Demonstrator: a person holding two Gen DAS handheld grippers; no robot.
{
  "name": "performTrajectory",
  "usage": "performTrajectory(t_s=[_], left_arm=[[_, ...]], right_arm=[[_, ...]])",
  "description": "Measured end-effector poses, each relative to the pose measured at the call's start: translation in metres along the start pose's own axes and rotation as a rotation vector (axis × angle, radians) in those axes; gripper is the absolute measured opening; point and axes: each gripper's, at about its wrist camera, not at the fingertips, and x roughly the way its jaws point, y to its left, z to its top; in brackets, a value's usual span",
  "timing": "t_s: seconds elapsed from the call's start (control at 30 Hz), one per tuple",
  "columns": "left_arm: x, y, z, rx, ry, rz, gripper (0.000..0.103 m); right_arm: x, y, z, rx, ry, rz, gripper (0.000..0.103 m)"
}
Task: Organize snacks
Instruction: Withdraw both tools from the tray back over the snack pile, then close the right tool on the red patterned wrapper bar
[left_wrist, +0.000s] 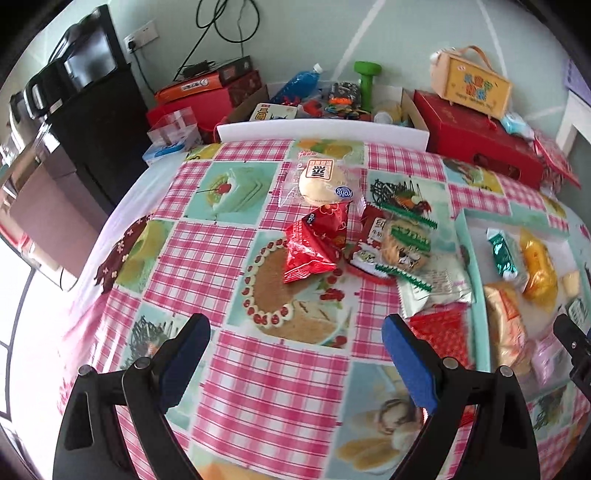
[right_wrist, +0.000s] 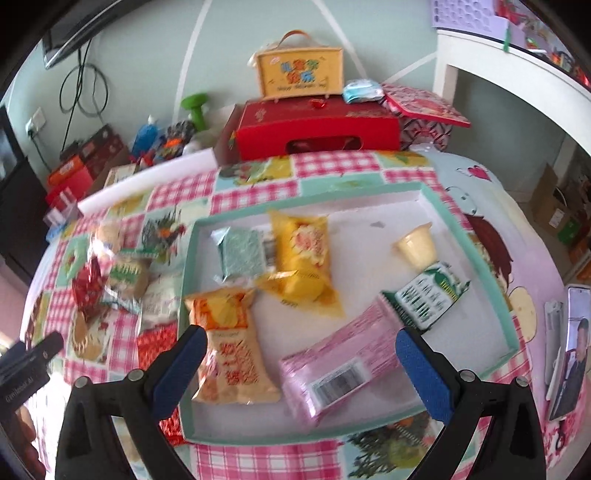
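Note:
Loose snacks lie in a pile on the checked tablecloth: a round bun in clear wrap (left_wrist: 321, 181), a red packet (left_wrist: 317, 243), a cookie pack (left_wrist: 406, 243) and a silvery packet (left_wrist: 436, 291). My left gripper (left_wrist: 295, 350) hangs open above bare cloth in front of them, holding nothing. A teal-rimmed tray (right_wrist: 509, 310) holds an orange packet (right_wrist: 229, 343), a pink packet (right_wrist: 340, 365), two yellow packets (right_wrist: 303, 243), a green foil packet (right_wrist: 243, 251), a jelly cup (right_wrist: 417, 245) and a green-white packet (right_wrist: 432, 299). My right gripper (right_wrist: 301, 354) is open over the tray's near side, above the orange and pink packets.
Behind the table stand a red gift box (right_wrist: 317, 129) with a yellow carry box (right_wrist: 299, 72) on top, and a cardboard box (left_wrist: 258, 107) of odds and ends. A phone (right_wrist: 572, 350) lies at the table's right edge. A black cabinet (left_wrist: 92, 122) stands far left.

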Motion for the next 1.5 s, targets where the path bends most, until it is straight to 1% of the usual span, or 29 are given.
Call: performTrajectory(t_s=[0.13, 0.2, 0.3, 0.4, 0.47, 0.53, 0.63, 0.7, 0.87, 1.0, 1.23, 1.5], left_arm=[[0.01, 0.015, -0.001, -0.044, 0.057, -0.098, 0.094], [0.013, 0.025, -0.001, -0.075, 0.074, -0.109, 0.094], [0.017, 0.035, -0.002, -0.086, 0.081, -0.099, 0.094], [0.026, 0.049, -0.004, -0.113, 0.117, -0.084, 0.094], [0.031, 0.055, -0.006, -0.129, 0.139, -0.071, 0.094], [0.035, 0.059, -0.008, -0.137, 0.161, -0.052, 0.094], [0.039, 0.06, -0.01, -0.126, 0.18, -0.034, 0.094], [0.04, 0.059, -0.011, -0.116, 0.186, -0.034, 0.094], [0.043, 0.06, -0.01, -0.115, 0.194, -0.017, 0.094], [0.044, 0.062, -0.009, -0.124, 0.19, -0.009, 0.094], [0.044, 0.054, -0.007, -0.109, 0.188, -0.007, 0.094], [0.047, 0.041, -0.008, -0.078, 0.2, -0.008, 0.094]], right_arm=[[-0.009, 0.012, -0.003, -0.006, -0.008, 0.046, 0.103], [-0.014, 0.021, -0.003, -0.014, -0.013, 0.048, 0.103], [-0.019, 0.034, -0.002, -0.025, -0.022, 0.071, 0.103], [-0.017, 0.05, -0.006, -0.038, -0.014, 0.11, 0.101], [-0.012, 0.061, -0.011, -0.067, 0.008, 0.144, 0.096], [-0.006, 0.072, -0.017, -0.09, 0.033, 0.168, 0.094], [0.001, 0.087, -0.026, -0.124, 0.058, 0.209, 0.088], [0.007, 0.099, -0.032, -0.156, 0.079, 0.238, 0.082], [0.016, 0.124, -0.043, -0.229, 0.116, 0.292, 0.076], [0.026, 0.131, -0.047, -0.261, 0.145, 0.268, 0.074], [0.04, 0.123, -0.045, -0.224, 0.173, 0.214, 0.072], [0.038, 0.116, -0.043, -0.204, 0.164, 0.217, 0.069]])
